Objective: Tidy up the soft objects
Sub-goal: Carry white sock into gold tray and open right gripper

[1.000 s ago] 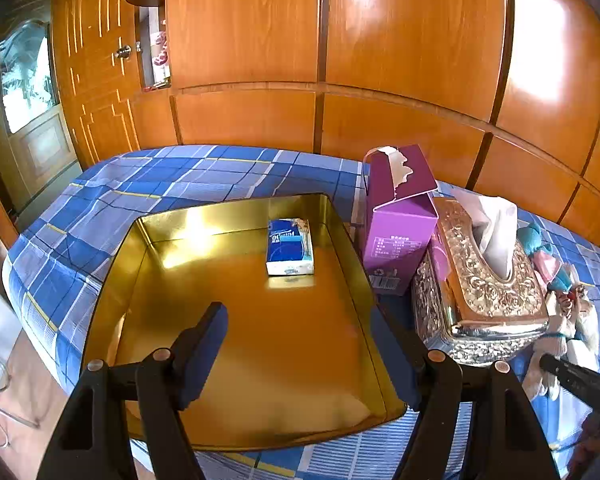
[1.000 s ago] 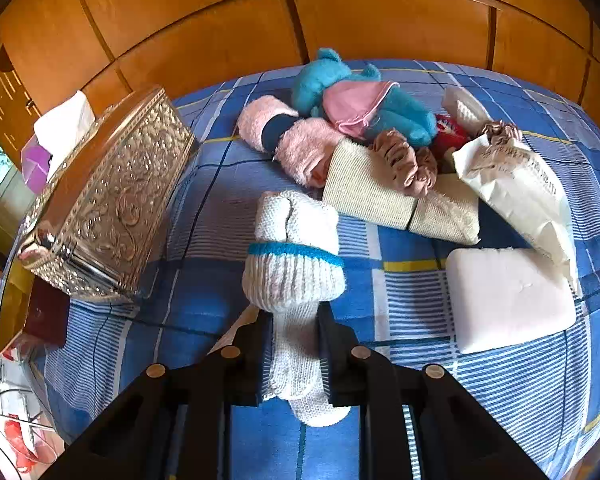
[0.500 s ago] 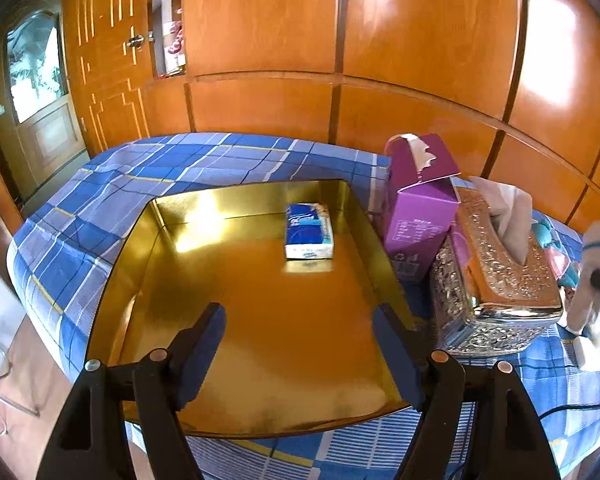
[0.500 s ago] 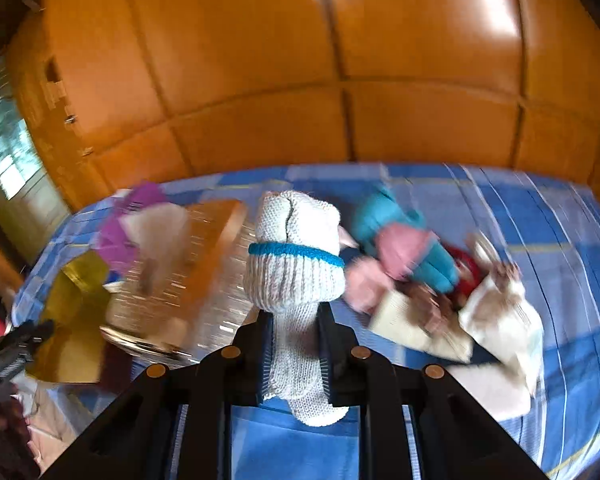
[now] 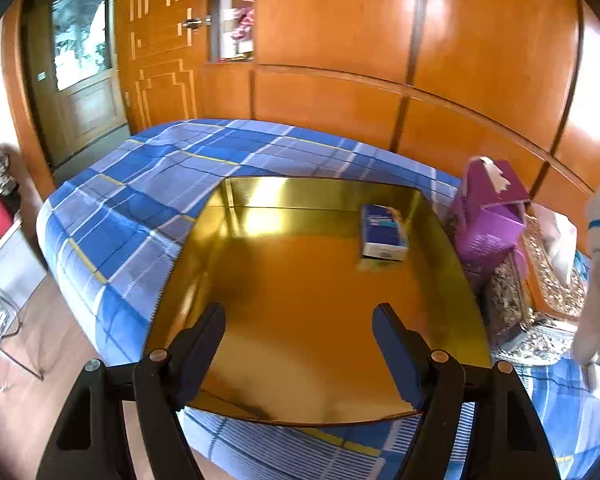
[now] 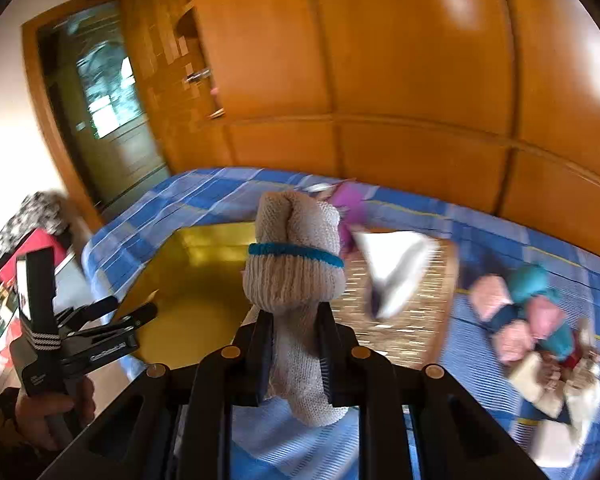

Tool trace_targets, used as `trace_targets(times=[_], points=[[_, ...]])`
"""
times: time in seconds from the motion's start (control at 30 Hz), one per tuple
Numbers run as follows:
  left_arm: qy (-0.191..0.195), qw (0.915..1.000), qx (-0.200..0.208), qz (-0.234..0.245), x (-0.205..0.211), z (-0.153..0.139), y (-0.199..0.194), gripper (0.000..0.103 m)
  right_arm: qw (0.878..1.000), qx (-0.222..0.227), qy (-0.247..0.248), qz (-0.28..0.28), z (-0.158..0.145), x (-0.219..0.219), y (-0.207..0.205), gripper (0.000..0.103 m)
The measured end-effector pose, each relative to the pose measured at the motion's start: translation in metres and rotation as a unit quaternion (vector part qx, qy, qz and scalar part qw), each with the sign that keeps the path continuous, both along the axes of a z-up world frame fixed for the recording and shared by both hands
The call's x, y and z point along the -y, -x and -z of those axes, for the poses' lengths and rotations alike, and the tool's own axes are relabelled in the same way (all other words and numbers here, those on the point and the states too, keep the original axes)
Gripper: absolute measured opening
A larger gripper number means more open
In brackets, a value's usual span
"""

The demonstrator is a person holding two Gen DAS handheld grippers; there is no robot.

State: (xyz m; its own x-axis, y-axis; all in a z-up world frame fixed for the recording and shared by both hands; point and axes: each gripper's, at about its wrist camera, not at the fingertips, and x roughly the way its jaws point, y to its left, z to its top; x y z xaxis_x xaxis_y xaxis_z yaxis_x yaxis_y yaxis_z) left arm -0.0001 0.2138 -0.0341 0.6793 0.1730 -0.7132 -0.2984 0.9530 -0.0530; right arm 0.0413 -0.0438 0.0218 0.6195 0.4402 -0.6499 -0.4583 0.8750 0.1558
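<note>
My right claw (image 6: 294, 344) is clamped on the white rolled sock (image 6: 296, 280) and holds it in the air near the gold tray (image 5: 300, 320) on the bed; my left claw (image 5: 300, 344) stands wide and empty above that tray. The tray holds only a small blue tissue pack (image 5: 384, 232). Judged progress: early, since the pile of soft things (image 6: 540, 340) lies unsorted on the bed.

Print on the blue tissue pack (image 5: 383, 232) and purple box (image 5: 488, 220) is too blurred to read.
</note>
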Motion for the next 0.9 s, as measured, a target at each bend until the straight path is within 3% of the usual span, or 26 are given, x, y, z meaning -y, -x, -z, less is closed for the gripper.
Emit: trace_targets(times=[0.17, 0.23, 0.57, 0.7, 0.9], points=[[0.002, 0.9998, 0.015, -0.014, -0.010, -0.008, 0.006, 0.076, 0.999, -0.024, 0.005, -0.042, 0.019, -0.052, -0.015, 0.019], [0.003, 0.9996, 0.024, -0.017, -0.012, -0.012, 0.009, 0.082, 0.998, -0.034, 0.017, -0.056, 0.030, -0.072, -0.021, 0.019], [0.003, 0.9997, 0.019, -0.018, -0.014, -0.006, 0.009, 0.083, 0.992, -0.088, 0.087, -0.035, 0.094, -0.114, -0.055, 0.023], [0.005, 0.9998, 0.012, -0.018, -0.014, -0.002, 0.006, 0.084, 0.992, -0.091, 0.082, -0.027, 0.096, -0.113, -0.056, 0.031], [0.002, 0.9999, 0.012, -0.012, -0.009, 0.000, 0.007, 0.084, 0.995, -0.062, 0.072, -0.009, 0.078, -0.097, -0.039, 0.031]])
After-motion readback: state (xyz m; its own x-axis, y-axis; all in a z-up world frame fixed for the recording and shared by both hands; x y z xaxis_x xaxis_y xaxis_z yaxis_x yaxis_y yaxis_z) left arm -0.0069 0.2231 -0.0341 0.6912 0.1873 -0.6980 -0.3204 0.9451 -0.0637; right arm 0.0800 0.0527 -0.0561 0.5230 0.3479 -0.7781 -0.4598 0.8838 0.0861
